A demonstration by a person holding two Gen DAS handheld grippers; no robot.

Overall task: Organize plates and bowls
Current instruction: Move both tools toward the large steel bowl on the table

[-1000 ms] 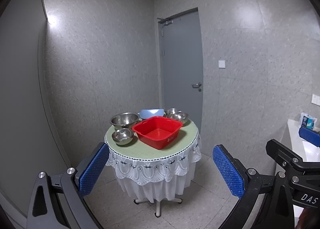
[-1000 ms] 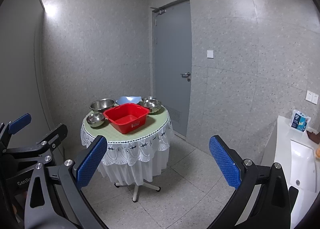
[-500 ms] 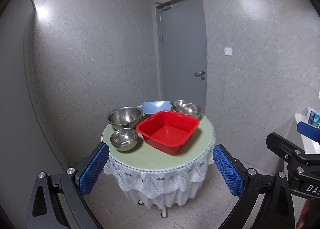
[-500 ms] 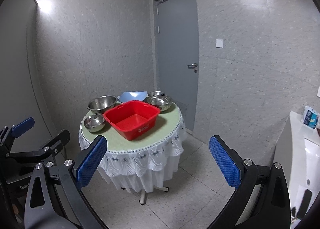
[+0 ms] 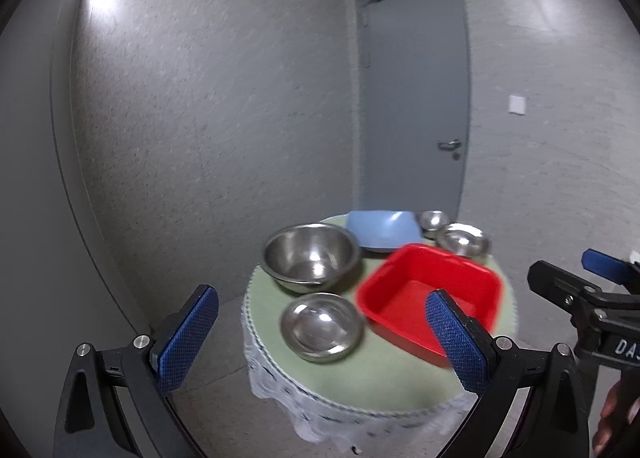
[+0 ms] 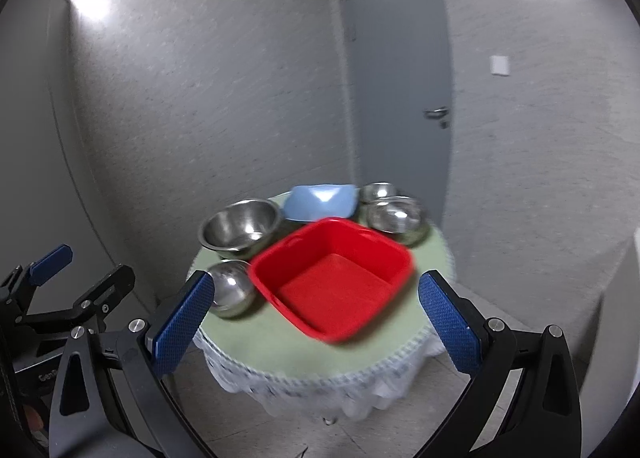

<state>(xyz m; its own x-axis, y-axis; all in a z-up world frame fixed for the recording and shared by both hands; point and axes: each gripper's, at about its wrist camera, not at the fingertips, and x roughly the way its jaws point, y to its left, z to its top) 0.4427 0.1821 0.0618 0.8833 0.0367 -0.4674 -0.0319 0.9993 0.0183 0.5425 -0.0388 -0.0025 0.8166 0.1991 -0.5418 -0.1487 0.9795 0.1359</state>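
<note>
Compared with a second ago, the round table (image 5: pixel 400 386) is being brought much closer to both grippers, its dishes now filling the lower view. Left gripper (image 5: pixel 320 342) and right gripper (image 6: pixel 320 322) are being held wide open and empty. Ahead of the left gripper, a small steel bowl (image 5: pixel 320 326) is sitting nearest, a large steel bowl (image 5: pixel 310 256) behind it, a red tub (image 5: pixel 428 298) beside. Approach is judged underway; next, one bowl's rim needs straddling before closing.

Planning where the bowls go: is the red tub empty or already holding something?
Empty: the red tub shows only its bare red floor in both views.
</note>
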